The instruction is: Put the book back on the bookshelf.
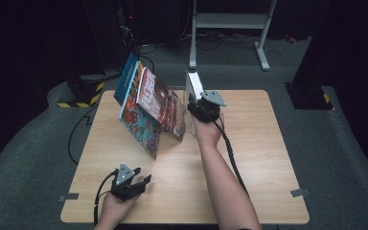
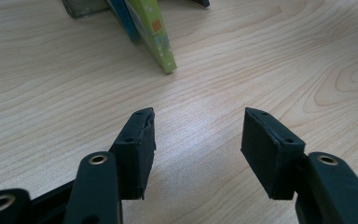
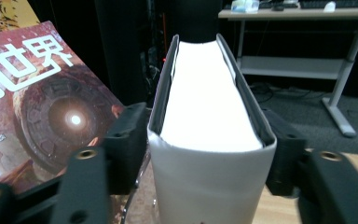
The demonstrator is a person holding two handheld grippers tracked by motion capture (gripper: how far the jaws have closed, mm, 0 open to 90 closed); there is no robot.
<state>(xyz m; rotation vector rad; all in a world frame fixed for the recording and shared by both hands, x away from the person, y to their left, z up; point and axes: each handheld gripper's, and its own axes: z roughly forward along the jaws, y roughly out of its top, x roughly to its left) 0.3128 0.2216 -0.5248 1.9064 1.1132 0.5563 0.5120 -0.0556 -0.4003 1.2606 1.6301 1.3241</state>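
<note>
A thick white book (image 1: 194, 85) (image 3: 205, 116) stands upright at the back of the wooden table (image 1: 254, 158). My right gripper (image 1: 192, 106) (image 3: 209, 140) straddles its near end, jaws open, one black pad close beside each cover. Left of it several colourful books (image 1: 146, 112) lean over to the right, the top one with a red cover (image 1: 163, 101) (image 3: 42, 107). My left gripper (image 1: 143, 176) (image 2: 198, 140) hovers low near the table's front left, open with only bare wood between its pads. The green (image 2: 157, 39) and blue (image 2: 123, 18) lower edges of the leaning books lie beyond it.
A white metal frame (image 1: 230, 21) stands on the floor behind the table. A dark base with yellow-black tape (image 1: 84, 93) sits at the table's back left corner. A cable (image 1: 232, 160) trails along the right forearm. A clear object (image 2: 81, 7) stands by the leaning books.
</note>
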